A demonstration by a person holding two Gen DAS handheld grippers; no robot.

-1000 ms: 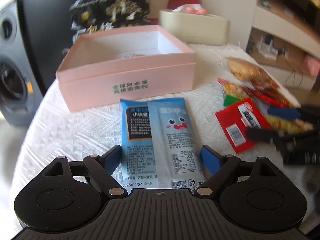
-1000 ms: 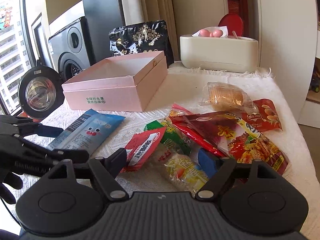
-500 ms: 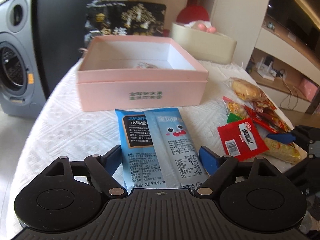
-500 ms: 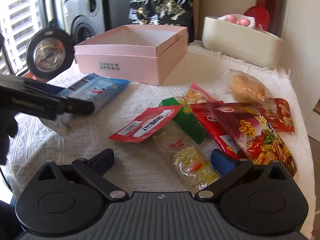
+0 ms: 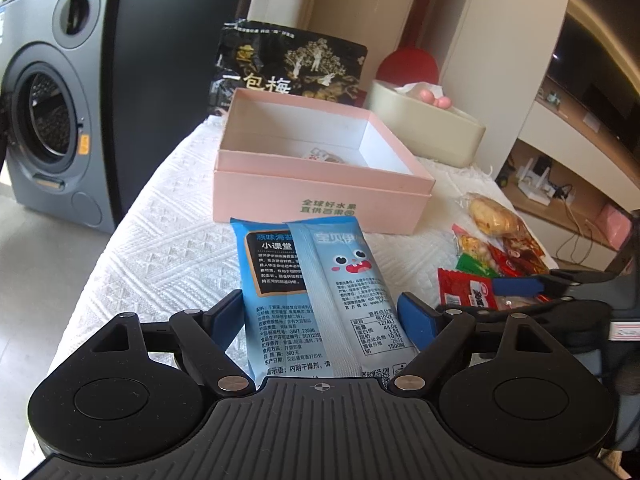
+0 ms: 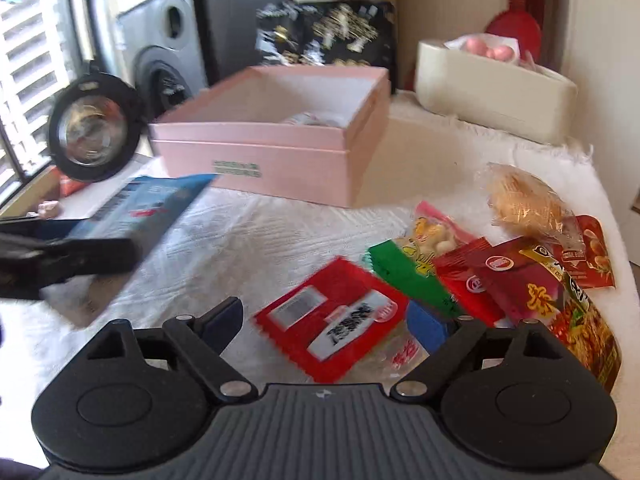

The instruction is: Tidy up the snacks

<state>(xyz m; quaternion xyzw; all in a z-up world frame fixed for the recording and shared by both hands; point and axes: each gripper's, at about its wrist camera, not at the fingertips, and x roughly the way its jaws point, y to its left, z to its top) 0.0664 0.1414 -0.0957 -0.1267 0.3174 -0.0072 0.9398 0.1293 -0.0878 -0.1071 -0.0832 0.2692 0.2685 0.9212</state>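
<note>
**Left wrist view: blue packet gripped wide, red packet between closing right tongs**

Left gripper [image 5: 320, 308] spread wide, clamped across the width of the blue snack packet [image 5: 304, 280], pads on both long edges. Seen from the right wrist view at left of frame: same packet tilted, raised off the white tablecloth [image 5: 172, 256], shadow under it. Far end of the packet close to the front wall of the open pink box [image 5: 320, 196], not inside it. One small wrapped item [image 5: 320, 156] on the box floor, too small to identify.

Right gripper [image 6: 326, 316] closing, red packet [image 6: 320, 332] lying between the fingers at lower centre. Right pad at the packet's edge, left pad apart from it, so no grip. Frame blurred.

Heap of mixed snacks [image 6: 500, 280] at right, on the cloth, just beside the red packet. Behind the pink box: black printed bag [image 5: 288, 64] upright, cream tissue box [image 5: 424, 132] at upper right. Washing machine [image 5: 48, 120] at far left, off the table.
</note>
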